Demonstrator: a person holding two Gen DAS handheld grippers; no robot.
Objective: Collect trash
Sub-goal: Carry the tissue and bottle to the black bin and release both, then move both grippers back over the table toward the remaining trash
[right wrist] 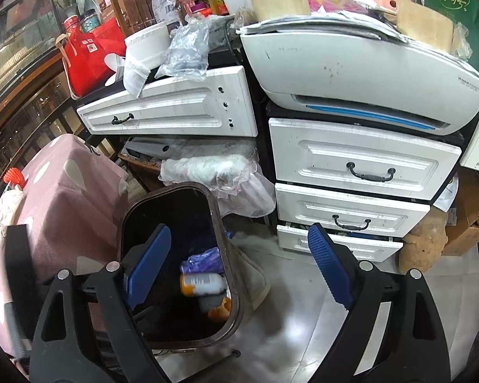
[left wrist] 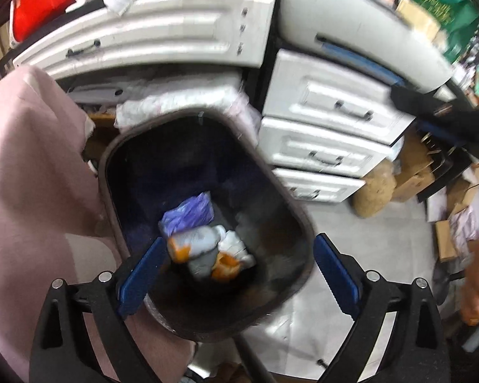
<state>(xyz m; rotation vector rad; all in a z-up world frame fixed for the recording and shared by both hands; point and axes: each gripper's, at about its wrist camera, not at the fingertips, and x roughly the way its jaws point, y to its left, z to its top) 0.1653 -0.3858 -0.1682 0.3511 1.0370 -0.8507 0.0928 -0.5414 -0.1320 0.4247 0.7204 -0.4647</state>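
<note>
A dark trash bin (left wrist: 290,210) stands on the floor, seen from above. Inside lie a purple bag (left wrist: 190,214), a grey bottle with an orange label (left wrist: 196,244) and white crumpled paper (left wrist: 236,245). My left gripper (left wrist: 236,274) is open and empty, right above the bin's mouth. In the right wrist view the bin (right wrist: 220,217) sits at lower left with the purple bag (right wrist: 204,263) and bottle (right wrist: 201,284) inside. My right gripper (right wrist: 239,268) is open and empty, higher up, with its left finger over the bin.
White drawers (right wrist: 361,166) and a printer (right wrist: 351,73) stand behind the bin. A pink-covered table (right wrist: 64,198) is at the left. A white lace-edged cloth (right wrist: 223,172) lies behind the bin. Cardboard boxes (right wrist: 469,217) and a brown sack (right wrist: 424,242) sit at the right on the grey floor.
</note>
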